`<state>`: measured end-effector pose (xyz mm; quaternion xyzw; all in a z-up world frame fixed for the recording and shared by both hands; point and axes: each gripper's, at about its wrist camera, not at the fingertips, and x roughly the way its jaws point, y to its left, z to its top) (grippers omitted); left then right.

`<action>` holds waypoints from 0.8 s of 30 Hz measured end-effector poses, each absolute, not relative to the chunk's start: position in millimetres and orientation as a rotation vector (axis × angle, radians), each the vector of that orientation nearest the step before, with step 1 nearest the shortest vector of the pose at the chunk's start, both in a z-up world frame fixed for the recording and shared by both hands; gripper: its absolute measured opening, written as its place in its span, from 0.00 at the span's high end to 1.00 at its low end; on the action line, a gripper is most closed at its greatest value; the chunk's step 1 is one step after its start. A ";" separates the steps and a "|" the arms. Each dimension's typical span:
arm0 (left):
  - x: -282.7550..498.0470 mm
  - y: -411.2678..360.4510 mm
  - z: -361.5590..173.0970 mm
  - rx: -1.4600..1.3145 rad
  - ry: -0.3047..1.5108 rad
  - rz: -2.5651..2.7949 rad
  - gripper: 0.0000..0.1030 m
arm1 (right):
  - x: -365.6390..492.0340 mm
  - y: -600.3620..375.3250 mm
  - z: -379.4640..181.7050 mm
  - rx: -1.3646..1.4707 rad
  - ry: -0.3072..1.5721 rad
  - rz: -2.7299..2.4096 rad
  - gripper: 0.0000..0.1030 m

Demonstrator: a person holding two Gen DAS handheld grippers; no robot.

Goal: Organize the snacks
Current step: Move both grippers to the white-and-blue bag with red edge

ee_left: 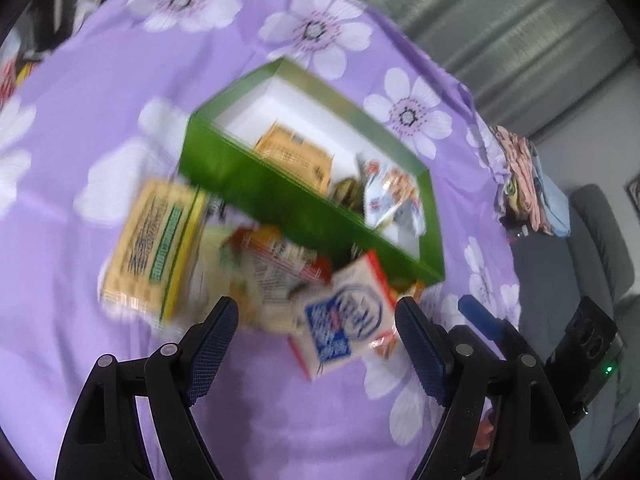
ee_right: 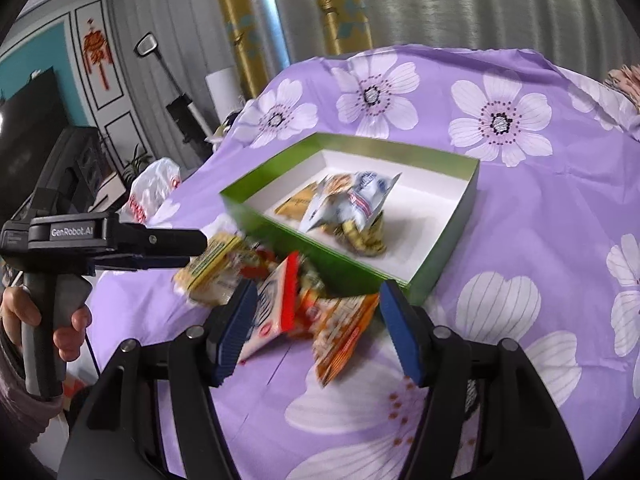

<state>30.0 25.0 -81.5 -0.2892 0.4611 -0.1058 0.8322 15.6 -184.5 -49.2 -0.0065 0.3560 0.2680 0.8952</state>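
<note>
In your left wrist view, your left gripper (ee_left: 316,340) hangs with its jaws wide apart, holding nothing, above a loose pile of snacks on the purple cloth (ee_left: 80,120). A yellow pack (ee_left: 154,246) lies left; a blue-and-white pack (ee_left: 344,318) sits between the fingers. The green box (ee_left: 256,184) stands just behind the pile, holding a few packs.

In your right wrist view, your right gripper (ee_right: 316,330) is also spread and empty, over a red-edged pack (ee_right: 276,308) and an orange pack (ee_right: 342,332) in front of the box (ee_right: 280,228). A white-blue bag (ee_right: 352,200) lies inside it. Your left gripper (ee_right: 160,248) reaches in from the left.
</note>
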 end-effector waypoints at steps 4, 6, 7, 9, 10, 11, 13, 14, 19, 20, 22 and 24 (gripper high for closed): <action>19.9 24.2 -106.7 -0.713 1.031 -0.246 0.22 | 5.5 -178.3 -55.9 -0.045 0.763 0.565 0.44; 18.9 20.6 -114.8 -0.750 1.046 -0.268 0.22 | 4.0 -174.0 -59.2 -0.059 0.777 0.572 0.50; 18.6 19.0 -116.4 -0.759 1.049 -0.275 0.22 | 3.4 -171.0 -61.1 -0.070 0.782 0.577 0.50; 18.8 15.7 -119.6 -0.773 1.051 -0.286 0.22 | 2.4 -165.4 -63.4 -0.084 0.789 0.588 0.54; 19.6 14.0 -121.1 -0.784 1.052 -0.293 0.22 | 3.5 -161.9 -64.4 -0.091 0.792 0.595 0.55; 20.7 13.2 -122.0 -0.789 1.052 -0.299 0.22 | 4.1 -158.5 -65.7 -0.097 0.795 0.601 0.56; 23.5 11.4 -125.2 -0.794 1.053 -0.296 0.22 | 6.9 -152.2 -69.0 -0.114 0.801 0.608 0.58; 24.8 11.0 -127.0 -0.797 1.054 -0.297 0.22 | 10.3 -147.9 -71.6 -0.129 0.807 0.605 0.61; 33.2 12.1 -135.0 -0.816 1.056 -0.297 0.22 | 21.8 -135.2 -80.1 -0.187 0.830 0.608 0.71; 34.3 11.2 -135.1 -0.816 1.054 -0.300 0.22 | 21.9 -134.6 -80.9 -0.191 0.833 0.610 0.76; 37.5 8.5 -135.5 -0.811 1.057 -0.319 0.22 | 24.8 -135.6 -83.3 -0.195 0.848 0.599 0.82; 37.4 7.8 -135.5 -0.806 1.055 -0.325 0.22 | 25.9 -141.2 -83.9 -0.149 0.864 0.613 0.86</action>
